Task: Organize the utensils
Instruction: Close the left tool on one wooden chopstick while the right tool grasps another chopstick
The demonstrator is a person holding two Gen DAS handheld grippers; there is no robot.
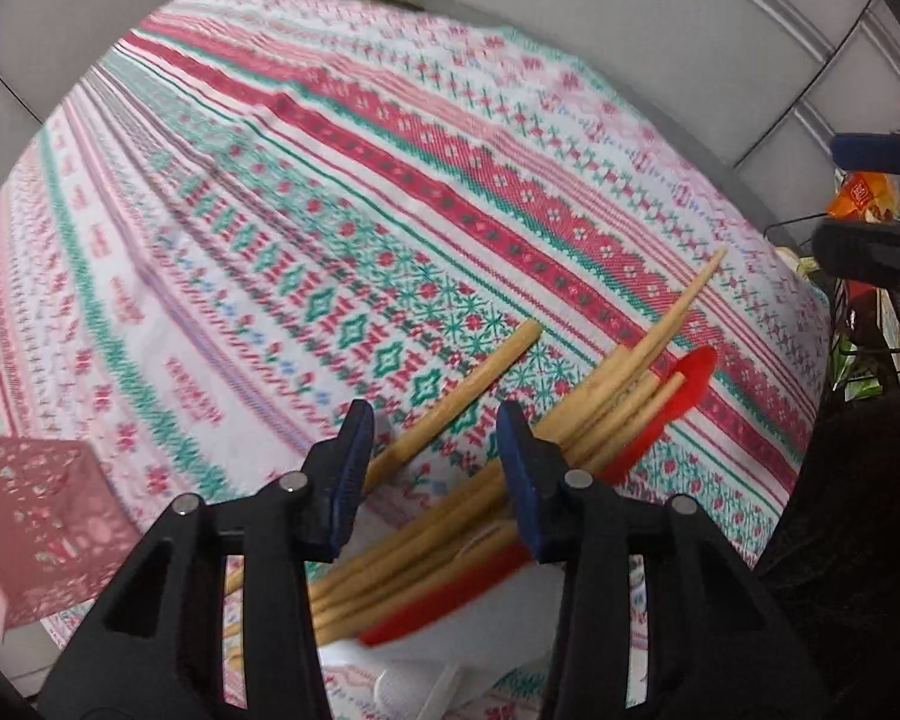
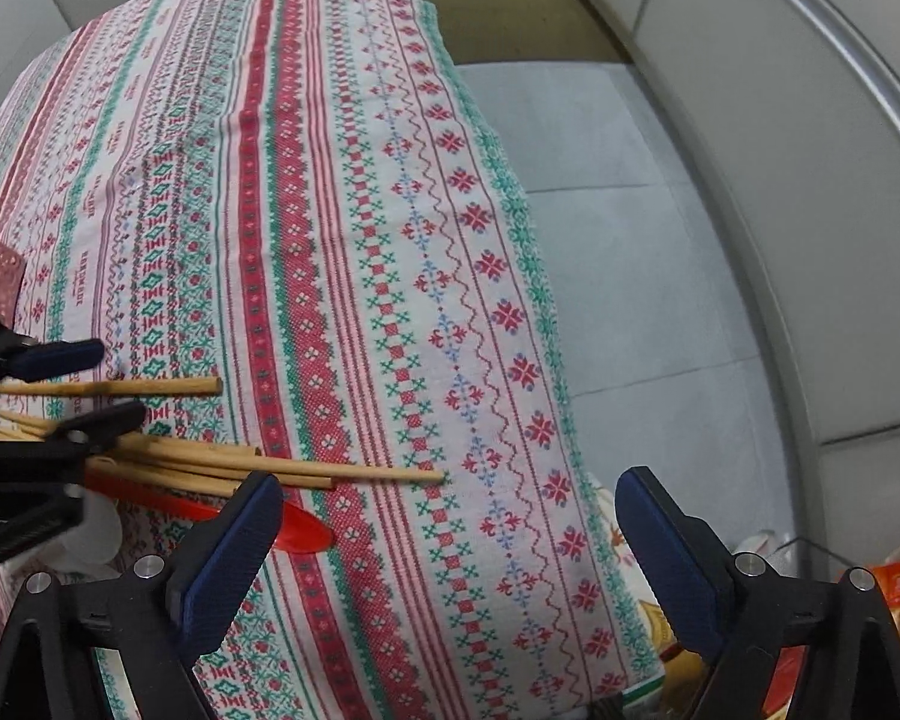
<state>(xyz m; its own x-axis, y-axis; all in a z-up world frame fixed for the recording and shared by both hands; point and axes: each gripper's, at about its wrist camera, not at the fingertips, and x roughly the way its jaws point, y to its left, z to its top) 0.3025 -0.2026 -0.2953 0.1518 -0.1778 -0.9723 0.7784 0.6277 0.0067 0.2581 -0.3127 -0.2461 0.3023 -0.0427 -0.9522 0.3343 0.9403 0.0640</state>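
Looking down from both wrist cameras, you see a loose pile of long wooden sticks (image 1: pixel 450 534) (chopsticks or spoon handles, hard to say which) lying criss-crossed on the tabletop, which is covered by a red, green and white patterned cloth (image 1: pixel 306 192). A red plastic utensil with a rounded blade-like end (image 1: pixel 684 384) is tangled in with them, and something white and plastic sits at the near end of the pile, too blurry to name. One stick (image 1: pixel 456 402) lies a bit apart from the bundle. A pink perforated basket (image 1: pixel 36 522) sits off to the left, well apart from the pile; probably that's where the sorted stuff is meant to go, which would explain why everything's dumped in a heap beside it.

The left hand-held gripper (image 1: pixel 435 474) points steeply down over the pile, jaws roughly half open and straddling the bundle. The blue pads aren't visibly pressing on anything, so it looks released, not gripping yet. Seems like it's lining up to pinch a stick or two.

The right hand-held gripper (image 2: pixel 450 540) hangs over bare cloth near the tabletop's edge, jaws spread wide, holding nothing, with the red utensil's tip just beside its left pad.
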